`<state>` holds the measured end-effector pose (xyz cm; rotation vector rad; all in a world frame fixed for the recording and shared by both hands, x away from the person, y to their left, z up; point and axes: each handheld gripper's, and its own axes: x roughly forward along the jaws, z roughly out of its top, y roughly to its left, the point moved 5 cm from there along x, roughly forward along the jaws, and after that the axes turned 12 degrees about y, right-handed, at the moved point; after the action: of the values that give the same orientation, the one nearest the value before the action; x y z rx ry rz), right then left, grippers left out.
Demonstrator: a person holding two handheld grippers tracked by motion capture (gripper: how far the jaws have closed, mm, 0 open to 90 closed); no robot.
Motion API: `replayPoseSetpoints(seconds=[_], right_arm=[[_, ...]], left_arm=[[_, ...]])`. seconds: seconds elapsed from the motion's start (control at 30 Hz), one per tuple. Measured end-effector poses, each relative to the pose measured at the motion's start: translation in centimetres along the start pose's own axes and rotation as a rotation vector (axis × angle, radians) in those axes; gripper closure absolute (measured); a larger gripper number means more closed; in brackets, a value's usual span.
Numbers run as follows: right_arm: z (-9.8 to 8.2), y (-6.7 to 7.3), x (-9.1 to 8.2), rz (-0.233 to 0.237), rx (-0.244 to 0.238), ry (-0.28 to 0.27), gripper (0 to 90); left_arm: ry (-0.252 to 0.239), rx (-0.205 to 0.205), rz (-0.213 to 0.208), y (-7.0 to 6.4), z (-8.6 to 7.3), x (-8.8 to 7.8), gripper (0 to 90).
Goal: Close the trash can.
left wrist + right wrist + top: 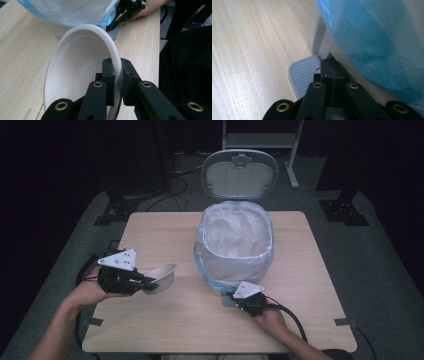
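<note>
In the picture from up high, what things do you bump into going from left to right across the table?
left gripper → white bowl it holds by the rim → grey pedal → right gripper pressing the pedal → bin with its plastic bag.

Left tool (117, 82) clamped on white bowl (75, 72) rim, bowl tilted above wooden table (22, 60), bagged bin (72, 12) behind

You are looking at a scene where no lettering, label, brand or number is showing legibly.
</note>
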<state>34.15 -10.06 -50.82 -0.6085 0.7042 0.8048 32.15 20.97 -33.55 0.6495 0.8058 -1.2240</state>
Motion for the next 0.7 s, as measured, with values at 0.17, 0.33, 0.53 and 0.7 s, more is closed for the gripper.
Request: replayPoseSetpoints(seconds=[0.17, 0.33, 0.53, 0.7], right_arm=[[0.0, 0.0, 0.0, 0.003, 0.002, -0.001, 90.0], [0.0, 0.0, 0.0, 0.003, 0.002, -0.001, 90.0], [0.0, 0.1, 0.0, 0.005, 0.005, 0.000, 90.0], [0.0, 0.0, 0.0, 0.003, -0.003, -0.002, 90.0]], left_arm=[[0.005, 0.017, 0.008, 0.1, 1.0, -0.8, 83.3], [0.008, 0.029, -0.002, 0.2, 1.9, -1.3, 83.3], [0.022, 0.043, 0.005, 0.2, 2.4, -1.9, 83.3], [0.024, 0.045, 0.002, 0.2, 2.8, -2.3, 83.3]])
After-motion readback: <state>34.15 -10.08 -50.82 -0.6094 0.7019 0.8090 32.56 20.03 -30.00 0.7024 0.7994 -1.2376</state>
